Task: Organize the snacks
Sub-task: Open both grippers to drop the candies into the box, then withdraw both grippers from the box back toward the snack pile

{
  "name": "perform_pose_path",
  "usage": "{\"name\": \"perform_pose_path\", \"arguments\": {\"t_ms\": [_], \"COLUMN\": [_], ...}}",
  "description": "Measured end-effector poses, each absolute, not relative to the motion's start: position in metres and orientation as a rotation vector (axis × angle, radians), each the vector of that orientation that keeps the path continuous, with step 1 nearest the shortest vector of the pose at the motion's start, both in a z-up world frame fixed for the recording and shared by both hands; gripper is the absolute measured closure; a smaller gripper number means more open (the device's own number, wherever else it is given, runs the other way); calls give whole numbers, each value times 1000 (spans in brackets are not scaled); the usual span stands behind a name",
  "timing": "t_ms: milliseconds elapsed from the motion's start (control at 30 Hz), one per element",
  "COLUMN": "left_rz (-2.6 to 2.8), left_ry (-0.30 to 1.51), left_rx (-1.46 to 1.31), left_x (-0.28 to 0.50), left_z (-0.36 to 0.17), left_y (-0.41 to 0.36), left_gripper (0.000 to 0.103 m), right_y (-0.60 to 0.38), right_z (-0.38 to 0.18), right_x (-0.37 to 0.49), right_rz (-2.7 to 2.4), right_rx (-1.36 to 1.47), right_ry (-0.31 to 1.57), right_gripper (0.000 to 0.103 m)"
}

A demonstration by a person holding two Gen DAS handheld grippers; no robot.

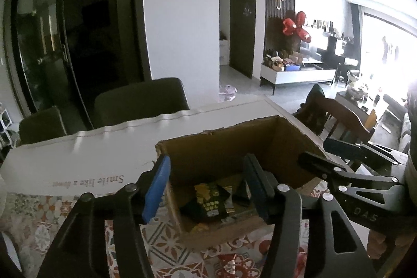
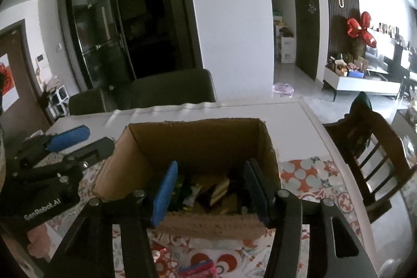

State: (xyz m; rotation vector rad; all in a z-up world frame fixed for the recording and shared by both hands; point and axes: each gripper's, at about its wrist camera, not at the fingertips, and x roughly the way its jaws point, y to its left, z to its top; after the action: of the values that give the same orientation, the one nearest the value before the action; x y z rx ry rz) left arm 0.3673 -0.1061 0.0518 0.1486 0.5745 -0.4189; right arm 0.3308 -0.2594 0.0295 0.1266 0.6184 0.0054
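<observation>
Fingers of the left gripper (image 1: 206,186) stand apart with nothing between them, poised over the near left rim of the cardboard box (image 1: 229,137), and the dark green snack packet (image 1: 208,199) lies just ahead and below on the box floor. Fingers of the right gripper (image 2: 211,189) are likewise parted and empty over the near rim, with mixed snack packets (image 2: 206,192) directly beneath, neither hand clearly nearer. Packet count and labels are indistinct in shadow, and a red wrapper (image 2: 198,269) on the patterned bench (image 2: 307,173) is cut off at the frame edge.

Box (image 2: 198,145) top open; snack packets (image 1: 212,202) crowd floor; walls hem sides
</observation>
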Motion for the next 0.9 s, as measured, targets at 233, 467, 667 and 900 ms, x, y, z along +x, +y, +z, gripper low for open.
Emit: {"name": "perform_pose_path", "arguments": {"t_ms": [233, 467, 667, 900], "left_rz": [-427, -419, -409, -405], "left_ry": [574, 618, 659, 737], "left_rx": [129, 126, 136, 175], "left_x": [340, 321, 304, 298], "left_z": [52, 42, 27, 1], "left_y": [-94, -83, -76, -74], "left_gripper": [36, 36, 36, 36], "right_y": [-255, -241, -231, -225], "right_z": [32, 25, 10, -15], "right_x": [308, 291, 282, 278], "right_rz": [32, 70, 100, 132], "right_rx": [143, 107, 79, 46], "right_ry": [622, 680, 766, 892], "right_gripper": [43, 43, 43, 43]}}
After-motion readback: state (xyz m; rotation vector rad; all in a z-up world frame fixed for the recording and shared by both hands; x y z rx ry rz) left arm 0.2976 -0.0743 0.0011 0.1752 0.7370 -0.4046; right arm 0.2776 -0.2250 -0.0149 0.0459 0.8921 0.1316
